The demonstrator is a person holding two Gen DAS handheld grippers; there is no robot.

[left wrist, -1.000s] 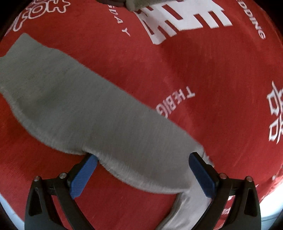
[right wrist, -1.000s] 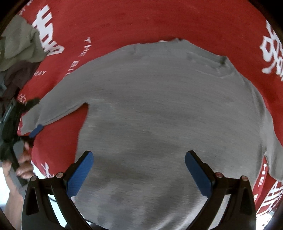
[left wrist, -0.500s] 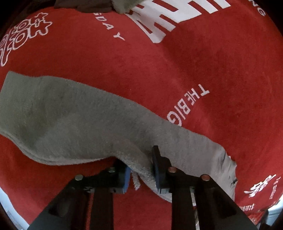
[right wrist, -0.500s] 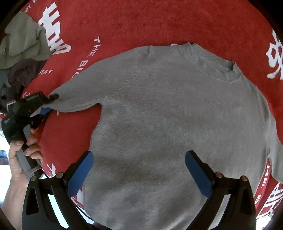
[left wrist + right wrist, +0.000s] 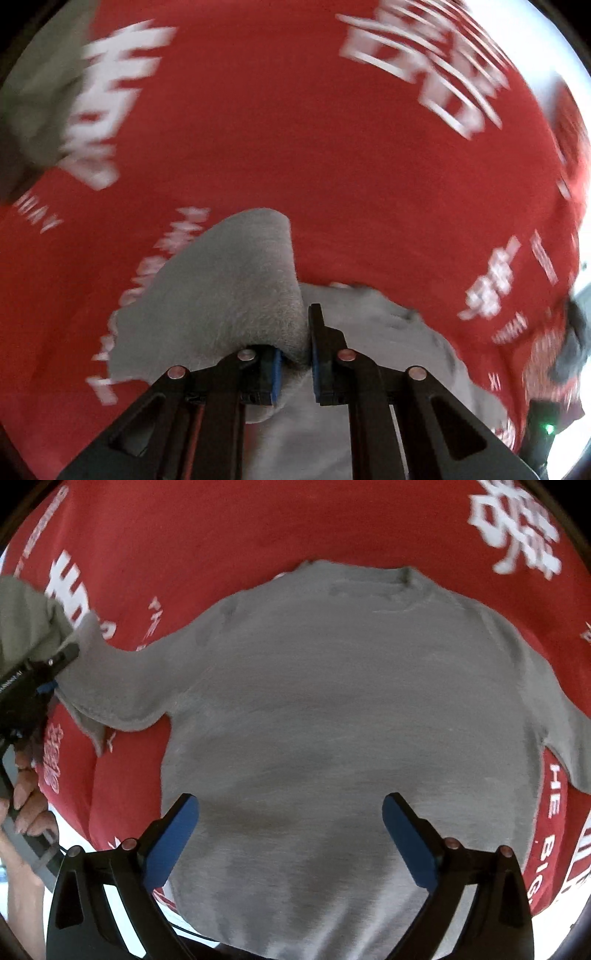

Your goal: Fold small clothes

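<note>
Grey sweater (image 5: 332, 720) is laid flat on red cloth (image 5: 221, 528), neck toward top of right wrist view, hem toward bottom; long axis runs top-bottom, sleeves out to L and R. L sleeve (image 5: 122, 686) is pulled sideways and lifted at its cuff end.

Writing: white print on red cloth, "THE BIG" legible down the R edge in right wrist view; large white characters also seen, not readable. Left wrist view is motion-blurred, text there can't be read. Small white label on left gripper body, too small to read.

Left gripper (image 5: 295, 354): jaws together, clamped on sleeve fabric, which is bunched up over the fingers. It's held by a person's hand (image 5: 26, 812).

Right gripper (image 5: 290, 842): jaws wide apart, nothing gripped, positioned over sweater's lower body.

Olive garment (image 5: 26, 613) sits at L edge, beside the left gripper.
</note>
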